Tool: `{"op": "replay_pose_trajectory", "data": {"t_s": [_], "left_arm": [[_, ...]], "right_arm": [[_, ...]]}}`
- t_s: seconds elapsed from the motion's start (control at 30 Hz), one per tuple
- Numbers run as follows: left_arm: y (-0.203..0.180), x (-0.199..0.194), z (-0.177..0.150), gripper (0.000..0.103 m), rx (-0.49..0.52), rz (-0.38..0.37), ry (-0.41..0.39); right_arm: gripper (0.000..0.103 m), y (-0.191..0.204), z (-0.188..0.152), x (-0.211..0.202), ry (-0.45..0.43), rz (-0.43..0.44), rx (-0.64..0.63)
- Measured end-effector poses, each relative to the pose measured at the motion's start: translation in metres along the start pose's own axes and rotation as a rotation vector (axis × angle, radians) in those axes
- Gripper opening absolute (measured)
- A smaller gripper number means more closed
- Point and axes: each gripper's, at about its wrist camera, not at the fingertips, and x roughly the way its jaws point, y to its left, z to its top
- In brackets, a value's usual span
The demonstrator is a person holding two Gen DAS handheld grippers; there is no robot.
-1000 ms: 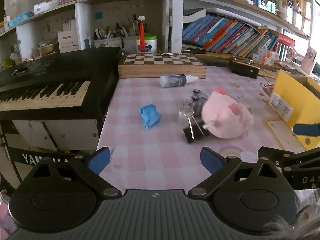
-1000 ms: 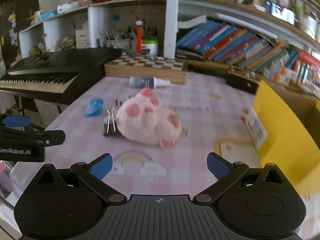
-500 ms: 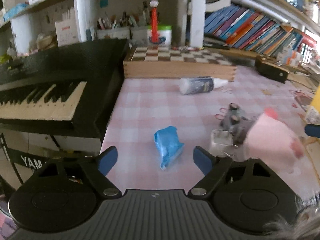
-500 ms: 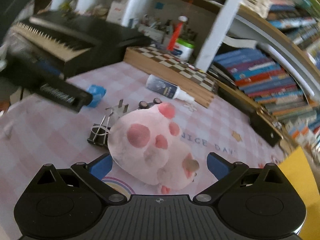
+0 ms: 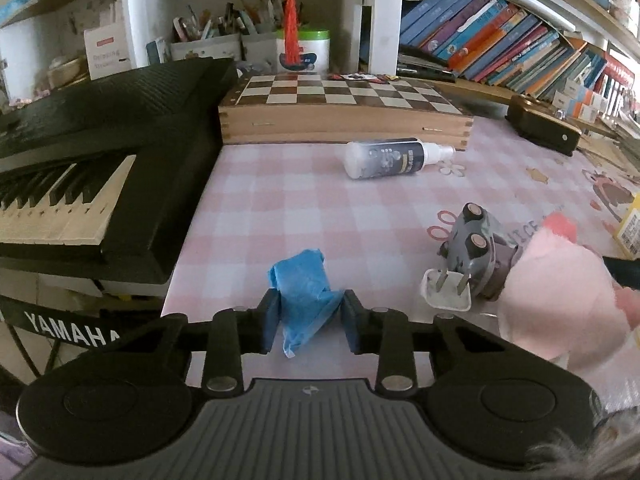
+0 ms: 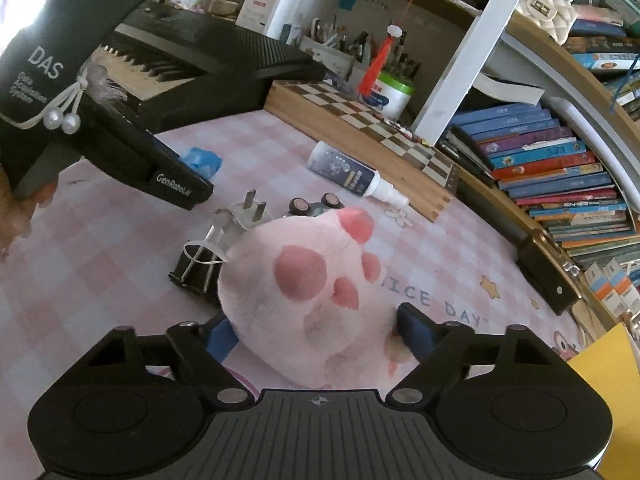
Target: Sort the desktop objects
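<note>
Jaws tight on blue wad (image 5: 304, 284), pink plush (image 6: 316, 300)

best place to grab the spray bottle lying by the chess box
Grip the white-and-navy plastic spray bottle across its wide cylindrical body, coming from above with the fingers either side. It lies on its side parallel to the wooden chessboard box; the thin nozzle end would likely slip.

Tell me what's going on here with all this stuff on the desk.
A person is sorting a cluttered desk with a handheld gripper in each hand. The left gripper has its pads closed on a crumpled blue wrapper on the pink checked tablecloth. The right gripper has its pads on either side of a pink plush paw. A white plug, a black binder clip and a spray bottle on its side lie untouched, near a yellow box.
</note>
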Motion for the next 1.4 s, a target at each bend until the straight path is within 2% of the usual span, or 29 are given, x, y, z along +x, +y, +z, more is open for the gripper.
{"op": "replay_pose_trajectory", "data": {"t_s": [0.1,0.2,0.47,0.63,0.8,0.97,1.07,1.2,1.37,1.4], "left_arm": [[0.004,-0.008,0.001,0.027,-0.021,-0.011,-0.018],[0.005,-0.025,0.003,0.026,-0.017,-0.031,-0.061],[-0.004,-0.074,0.004,0.026,-0.005,-0.114,-0.156],[-0.010,-0.100,-0.005,0.026,0.005,-0.157,-0.182],[-0.007,-0.119,-0.015,0.026,-0.018,-0.183,-0.185],[0.002,-0.134,-0.027,0.025,-0.053,-0.187,-0.178],[0.005,-0.138,-0.034,0.025,-0.055,-0.186,-0.162],[0.007,-0.139,-0.041,0.025,-0.060,-0.186,-0.135],[0.006,-0.146,-0.043,0.025,-0.050,-0.189,-0.141],[0.006,-0.148,-0.043,0.025,-0.048,-0.188,-0.146]], "right_arm": [[0.069,-0.006,0.000,-0.010,-0.013,0.002,0.027],[0.057,-0.013,-0.002,-0.021,-0.031,0.004,0.072],[0.055,-0.025,-0.002,-0.051,-0.062,0.019,0.185],[0.055,-0.032,-0.008,-0.072,-0.065,0.022,0.226],[0.056,-0.039,-0.019,-0.080,-0.011,0.033,0.298],[0.056,-0.048,-0.040,-0.081,0.097,0.072,0.429],[0.057,-0.048,-0.042,-0.075,0.104,0.073,0.410],[0.063,-0.042,-0.032,-0.056,0.133,0.068,0.336],[0.068,-0.035,-0.033,-0.024,0.242,0.055,0.237],[0.068,-0.036,-0.036,-0.022,0.237,0.053,0.233]]}}
